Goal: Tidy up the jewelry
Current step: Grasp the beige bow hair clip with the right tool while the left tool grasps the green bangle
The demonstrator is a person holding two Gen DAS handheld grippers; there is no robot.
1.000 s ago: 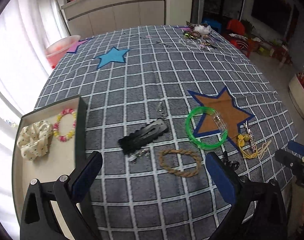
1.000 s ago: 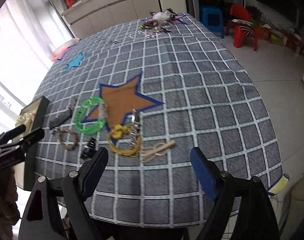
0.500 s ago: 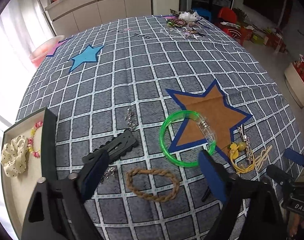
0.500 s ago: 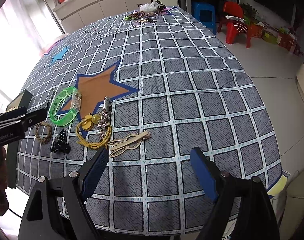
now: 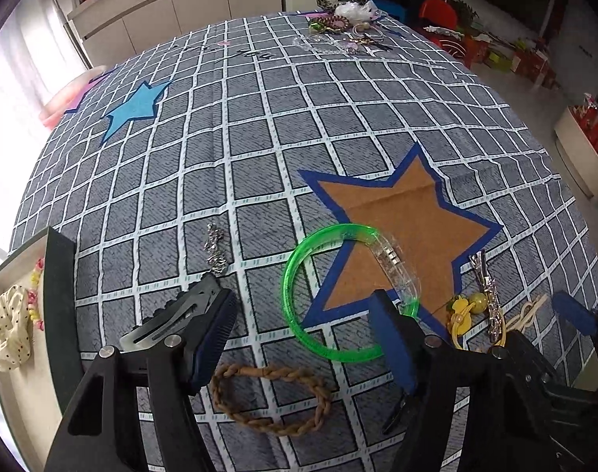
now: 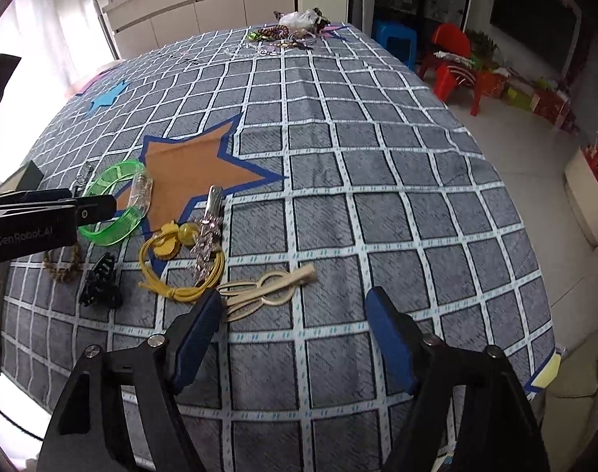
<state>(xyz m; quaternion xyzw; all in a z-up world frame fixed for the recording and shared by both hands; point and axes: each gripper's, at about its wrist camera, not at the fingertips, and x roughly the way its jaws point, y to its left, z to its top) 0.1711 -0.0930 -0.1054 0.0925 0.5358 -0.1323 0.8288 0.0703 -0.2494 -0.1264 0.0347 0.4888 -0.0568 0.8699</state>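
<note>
On the grey checked cloth lie a green bangle [image 5: 289, 275], a brown braided bracelet [image 5: 267, 397] and a black hair clip [image 5: 173, 316]. My left gripper [image 5: 303, 338] hovers over the bangle's near arc. Its jaws are closing, and the pads touch nothing. An open tray [image 5: 59, 295] at the left holds a spotted scrunchie [image 5: 6, 326] and a bead bracelet [image 5: 35, 299]. My right gripper [image 6: 295, 334] is closing just behind a beige hair clip [image 6: 267, 287], with nothing between its fingers. A yellow hair tie [image 6: 181, 263], a silver clip [image 6: 208, 236] and a black claw clip [image 6: 100, 281] lie to its left.
A small silver chain [image 5: 216, 249] lies beyond the black clip. A heap of more jewelry [image 5: 338, 27] sits at the table's far edge. The cloth drops off at the right [image 6: 535, 275], with red chairs [image 6: 456, 63] on the floor beyond.
The left gripper has swung right, away from the tray, and come down over the green bangle, its jaws narrower. The right gripper has sunk toward the beige clip, its jaws slightly narrower.
</note>
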